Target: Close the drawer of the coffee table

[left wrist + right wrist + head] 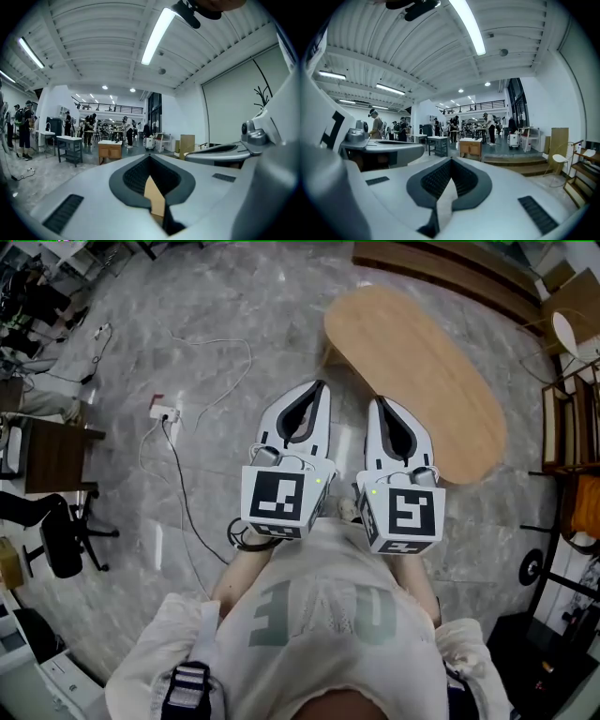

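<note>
Head view | left claw (322, 384), right claw (381, 400) closed, empty | coffee table (412, 362) drawer unseen

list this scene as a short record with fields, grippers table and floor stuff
left gripper: shut, empty, held about level
right gripper: shut, empty, close beside the left one
coffee table: oval wooden top, below the grippers, untouched
drawer: cannot be seen from here
floor: white power strip, black office chair at left
</note>
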A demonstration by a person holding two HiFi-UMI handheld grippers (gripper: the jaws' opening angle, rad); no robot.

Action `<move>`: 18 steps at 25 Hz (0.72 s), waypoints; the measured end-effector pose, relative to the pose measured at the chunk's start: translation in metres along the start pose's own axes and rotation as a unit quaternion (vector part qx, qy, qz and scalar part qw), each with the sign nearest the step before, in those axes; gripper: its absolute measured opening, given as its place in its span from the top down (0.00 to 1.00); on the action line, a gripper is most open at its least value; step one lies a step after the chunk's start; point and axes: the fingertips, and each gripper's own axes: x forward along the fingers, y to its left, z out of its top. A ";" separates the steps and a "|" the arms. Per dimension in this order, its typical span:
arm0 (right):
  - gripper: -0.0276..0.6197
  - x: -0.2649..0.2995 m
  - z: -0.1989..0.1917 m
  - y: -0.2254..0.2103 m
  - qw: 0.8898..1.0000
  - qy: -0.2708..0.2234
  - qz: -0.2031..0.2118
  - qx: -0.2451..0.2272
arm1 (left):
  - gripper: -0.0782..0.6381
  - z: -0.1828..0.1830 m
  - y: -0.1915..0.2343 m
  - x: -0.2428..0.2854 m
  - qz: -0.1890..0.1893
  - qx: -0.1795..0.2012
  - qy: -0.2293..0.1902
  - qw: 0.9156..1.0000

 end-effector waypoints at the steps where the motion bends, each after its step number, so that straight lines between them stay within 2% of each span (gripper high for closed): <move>1: 0.95 0.001 -0.002 0.004 1.000 0.002 0.002 0.001 | 0.88 0.000 0.004 -0.002 0.002 0.000 0.000 1.000; 6: 0.95 0.008 -0.002 0.012 1.000 0.006 0.006 0.009 | 0.88 -0.001 0.020 -0.007 0.008 -0.002 0.001 1.000; 18: 0.95 0.014 -0.013 0.018 1.000 0.023 0.000 0.009 | 0.88 -0.011 0.028 -0.006 -0.003 -0.010 0.014 1.000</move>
